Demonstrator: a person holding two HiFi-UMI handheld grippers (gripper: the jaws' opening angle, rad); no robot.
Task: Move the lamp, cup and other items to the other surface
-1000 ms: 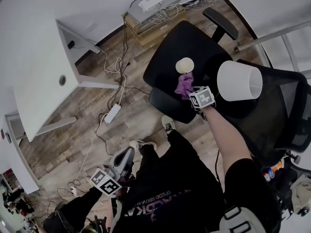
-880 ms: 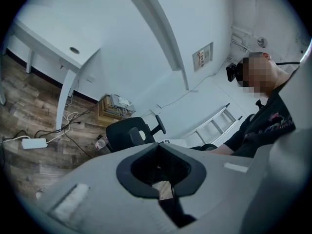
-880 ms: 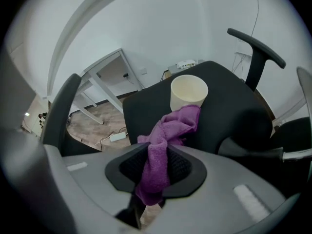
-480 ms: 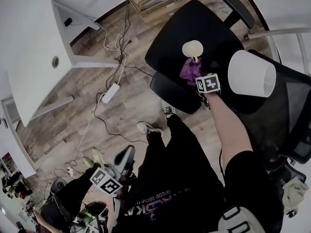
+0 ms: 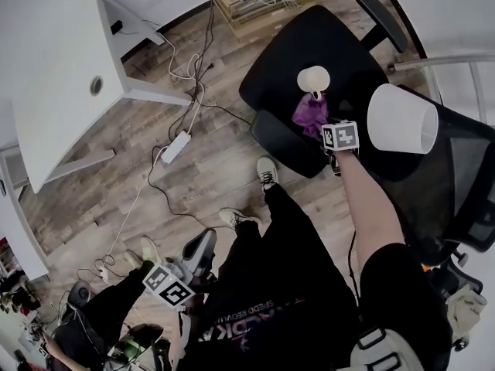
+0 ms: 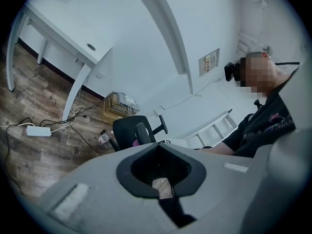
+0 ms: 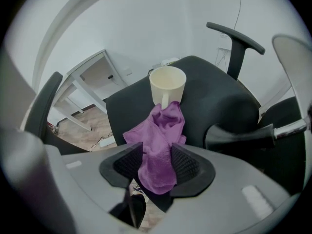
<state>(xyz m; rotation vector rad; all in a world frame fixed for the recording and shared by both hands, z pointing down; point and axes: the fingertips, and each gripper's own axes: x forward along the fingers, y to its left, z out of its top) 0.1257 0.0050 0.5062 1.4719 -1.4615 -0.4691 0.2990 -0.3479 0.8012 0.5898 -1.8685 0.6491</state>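
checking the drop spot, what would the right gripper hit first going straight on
The purple cloth, already between its fingers, which have just been opening; past it, likely the chair seat.

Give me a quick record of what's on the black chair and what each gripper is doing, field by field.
surface: black chair seat
mug: cream, upright on the seat
right gripper: fingers have just been opening, cloth between them
purple cloth: lying on the seat, far end reaching the mug
lamp shade: white, tipped sideways, beside the right gripper
left gripper: fingers together, nothing between them, held away from the chair
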